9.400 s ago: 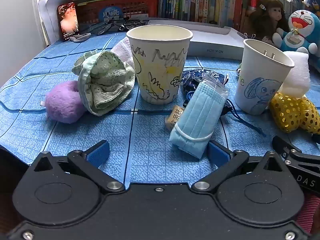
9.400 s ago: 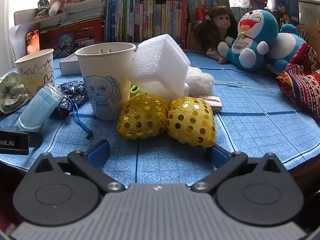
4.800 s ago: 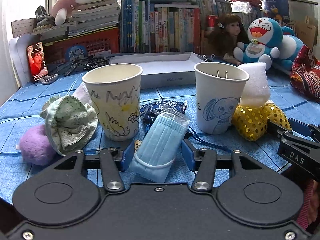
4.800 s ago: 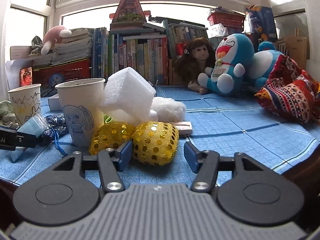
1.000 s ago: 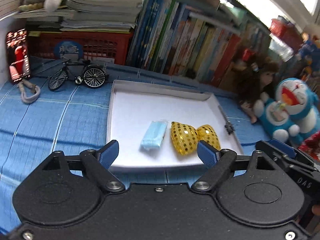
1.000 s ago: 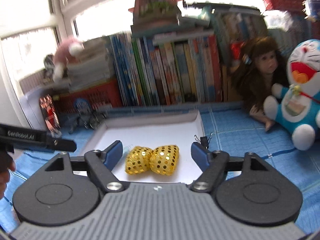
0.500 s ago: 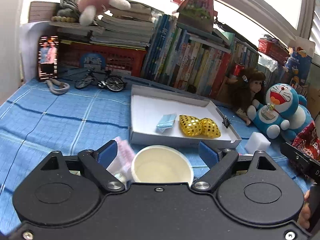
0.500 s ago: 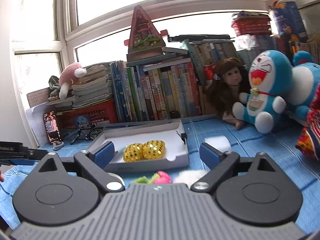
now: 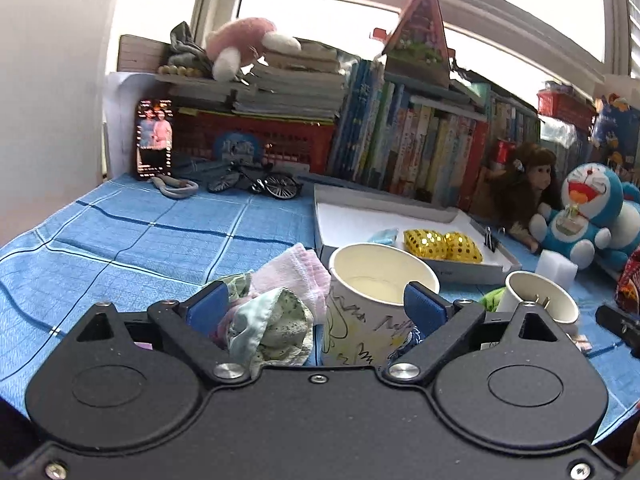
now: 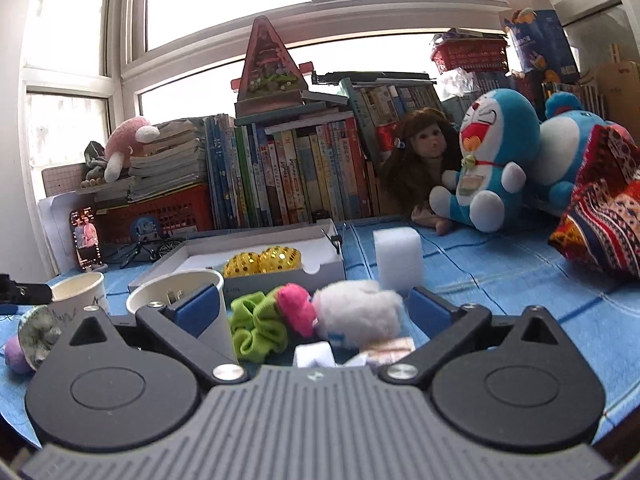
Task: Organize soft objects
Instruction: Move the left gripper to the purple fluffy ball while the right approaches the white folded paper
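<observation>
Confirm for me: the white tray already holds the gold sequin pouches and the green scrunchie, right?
Not quite. Beside the gold sequin pouches in the white tray lies a blue face mask, as the left wrist view shows. The green scrunchie is on the tablecloth.

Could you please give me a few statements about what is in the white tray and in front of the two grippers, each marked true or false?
1. The gold sequin pouch lies inside the white tray. True.
2. The blue face mask lies on the blue cloth outside the tray. False: it lies in the tray, left of the gold pouch.
3. The right gripper is clamped on the white fluffy toy. False: its jaws are opening, and the pads stand clear of the toy.
4. The white foam block stands on the table outside the tray. True.
5. The left gripper holds the doodled paper cup. False: its jaws are opening and grip nothing.
</observation>
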Tool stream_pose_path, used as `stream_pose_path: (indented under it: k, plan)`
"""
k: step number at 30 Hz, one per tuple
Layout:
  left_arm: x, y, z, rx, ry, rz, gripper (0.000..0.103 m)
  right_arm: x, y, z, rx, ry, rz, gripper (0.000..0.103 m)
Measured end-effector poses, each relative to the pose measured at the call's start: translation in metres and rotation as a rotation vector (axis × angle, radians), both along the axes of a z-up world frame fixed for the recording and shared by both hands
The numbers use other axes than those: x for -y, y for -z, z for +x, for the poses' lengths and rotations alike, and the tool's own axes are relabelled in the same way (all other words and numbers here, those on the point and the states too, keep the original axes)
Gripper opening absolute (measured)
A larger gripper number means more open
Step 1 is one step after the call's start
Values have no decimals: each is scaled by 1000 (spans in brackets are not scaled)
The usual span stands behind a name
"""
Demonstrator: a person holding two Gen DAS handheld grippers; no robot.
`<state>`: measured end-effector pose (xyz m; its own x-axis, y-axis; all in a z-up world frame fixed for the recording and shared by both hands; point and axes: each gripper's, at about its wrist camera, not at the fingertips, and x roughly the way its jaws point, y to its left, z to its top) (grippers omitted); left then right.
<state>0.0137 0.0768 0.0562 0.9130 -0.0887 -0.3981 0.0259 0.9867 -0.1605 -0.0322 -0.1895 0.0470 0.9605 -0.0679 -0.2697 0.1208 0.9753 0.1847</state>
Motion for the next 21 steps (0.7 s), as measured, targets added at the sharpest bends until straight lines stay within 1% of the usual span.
stream_pose_path:
  k: [4, 9, 21]
  plan:
    - [-4, -1, -9, 25, -2, -18, 96, 2, 4, -3, -1, 14, 10, 103]
    - [-5, 1, -16, 30, -30, 6, 96, 1, 9, -4, -14, 26, 8, 103]
    - [-17, 20, -20, -24, -103, 37, 96, -7, 24, -2, -78, 25, -31, 103]
